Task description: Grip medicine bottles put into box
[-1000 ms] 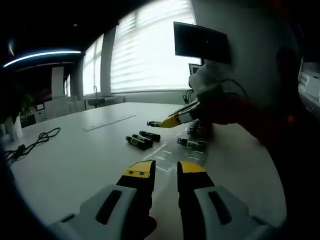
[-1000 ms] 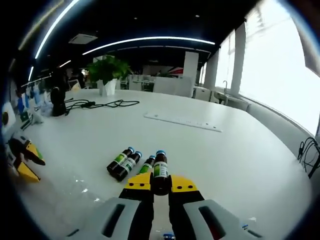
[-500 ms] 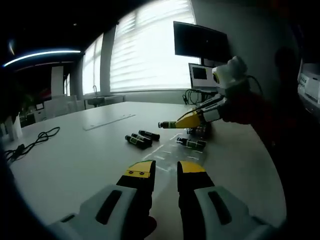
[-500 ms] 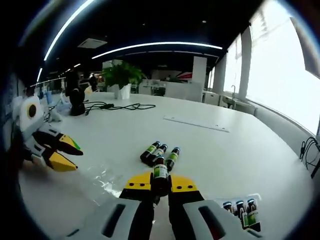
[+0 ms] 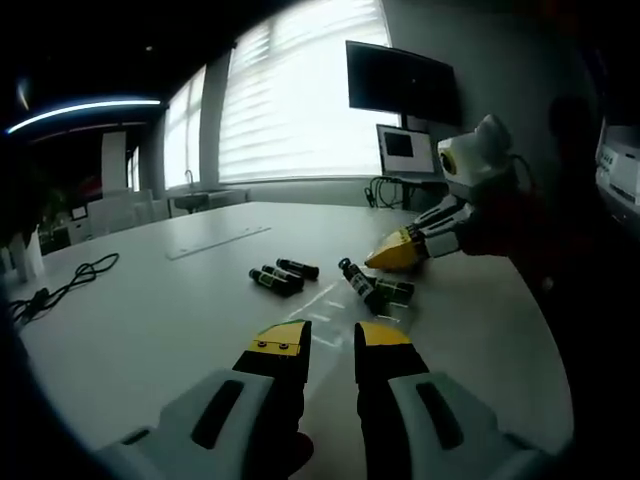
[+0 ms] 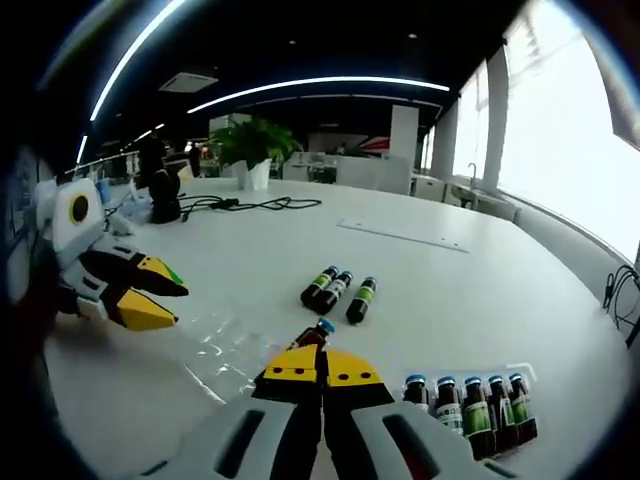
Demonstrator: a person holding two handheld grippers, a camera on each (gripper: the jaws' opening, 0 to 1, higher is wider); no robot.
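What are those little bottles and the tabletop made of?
The bottles look like dark brown glass, judging by the glossy glint, with blue caps, probably plastic, and green paper-like labels. The table looks like smooth white laminate with a faint sheen, though the material stays uncertain.

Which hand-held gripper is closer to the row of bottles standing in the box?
Right hand-held gripper: the row of bottles stands just beside it. The left hand-held gripper is farther off.

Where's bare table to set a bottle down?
Free: the white table between the three loose bottles and the long flat strip; also the stretch toward the cable. Crowded: around the right gripper, by the upright bottle row.
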